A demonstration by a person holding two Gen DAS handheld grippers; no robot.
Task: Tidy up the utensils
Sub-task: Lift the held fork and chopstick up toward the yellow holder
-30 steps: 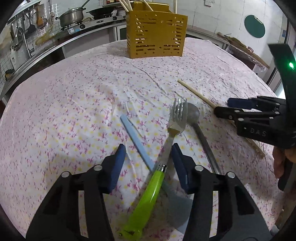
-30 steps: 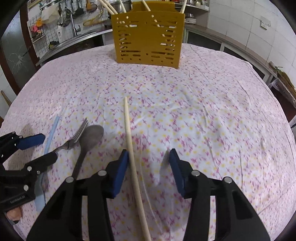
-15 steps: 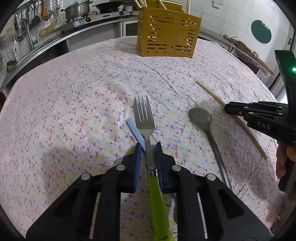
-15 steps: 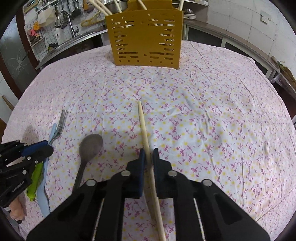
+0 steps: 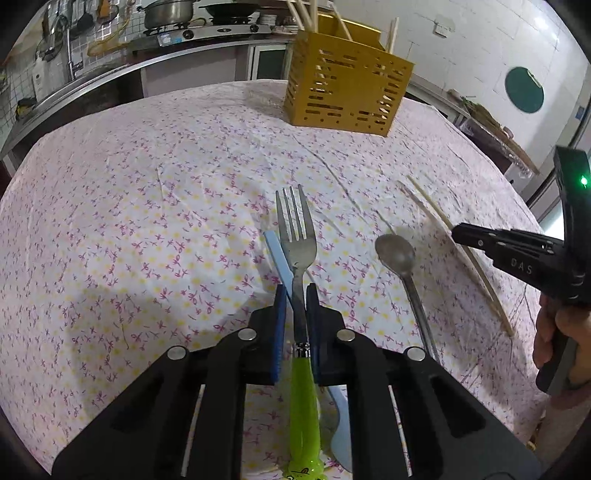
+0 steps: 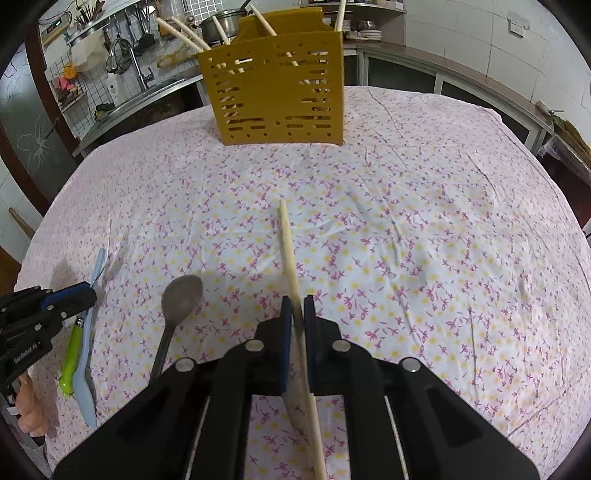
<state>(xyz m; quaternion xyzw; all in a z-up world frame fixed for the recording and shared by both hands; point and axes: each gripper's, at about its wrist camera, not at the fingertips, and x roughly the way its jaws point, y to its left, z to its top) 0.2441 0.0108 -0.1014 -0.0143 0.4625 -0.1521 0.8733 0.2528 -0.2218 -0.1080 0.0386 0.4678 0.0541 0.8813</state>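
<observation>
My left gripper point(image 5: 296, 293) is shut on the metal neck of a fork with a green handle point(image 5: 297, 254), held above the flowered tablecloth. My right gripper point(image 6: 297, 304) is shut on a wooden chopstick point(image 6: 288, 243), also lifted off the cloth. The yellow slotted utensil basket point(image 6: 275, 85) stands at the far side of the table with several chopsticks in it; it also shows in the left wrist view point(image 5: 347, 96). A metal spoon point(image 5: 400, 266) and a light blue plastic utensil point(image 5: 279, 254) lie on the cloth.
The table is round with a pink flowered cloth point(image 6: 424, 229). A kitchen counter with a pot and stove point(image 5: 173, 22) runs behind it. A sink and hanging tools point(image 6: 122, 74) are at the back left.
Both grippers were open a second ago, then closed: left on the fork, right on the chopstick. Both have since lifted and moved toward the basket.
</observation>
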